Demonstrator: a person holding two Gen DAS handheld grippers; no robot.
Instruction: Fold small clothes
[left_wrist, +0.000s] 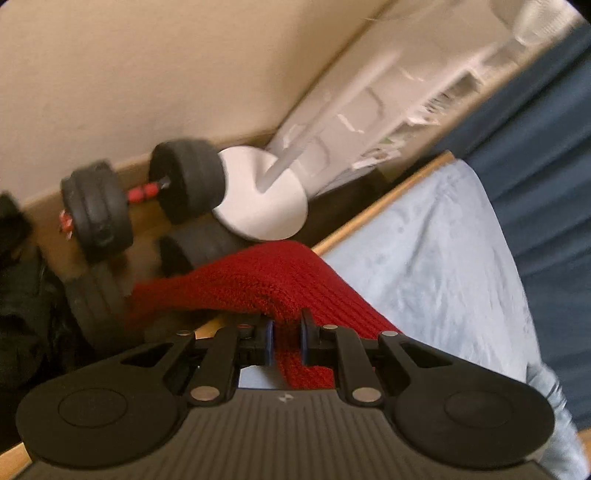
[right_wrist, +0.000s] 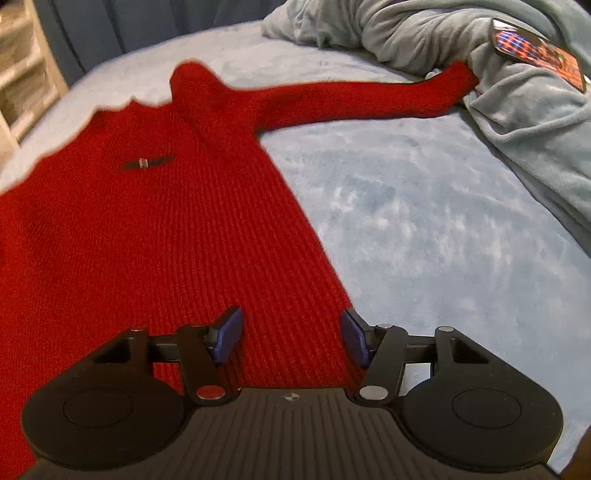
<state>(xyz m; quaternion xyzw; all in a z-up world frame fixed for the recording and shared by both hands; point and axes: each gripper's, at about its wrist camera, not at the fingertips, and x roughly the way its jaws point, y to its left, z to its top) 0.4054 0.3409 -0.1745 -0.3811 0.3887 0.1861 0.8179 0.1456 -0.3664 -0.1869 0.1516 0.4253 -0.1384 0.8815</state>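
A red knit sweater (right_wrist: 155, 229) lies spread on a light blue bed cover (right_wrist: 424, 206), with one sleeve (right_wrist: 354, 98) stretched to the right up to a rumpled blanket. My right gripper (right_wrist: 291, 336) is open, low over the sweater's right edge near the hem. My left gripper (left_wrist: 287, 338) is shut on a fold of the red sweater (left_wrist: 266, 277) and holds it lifted at the bed's edge, with the fabric draping to both sides.
A rumpled grey-blue blanket (right_wrist: 480, 48) with a colourful card (right_wrist: 539, 51) on it lies at the back right. Beside the bed are black dumbbells (left_wrist: 140, 195), a white round lamp base (left_wrist: 262, 199) and a white drawer unit (left_wrist: 369, 110). Dark blue curtains (left_wrist: 546, 155) hang behind.
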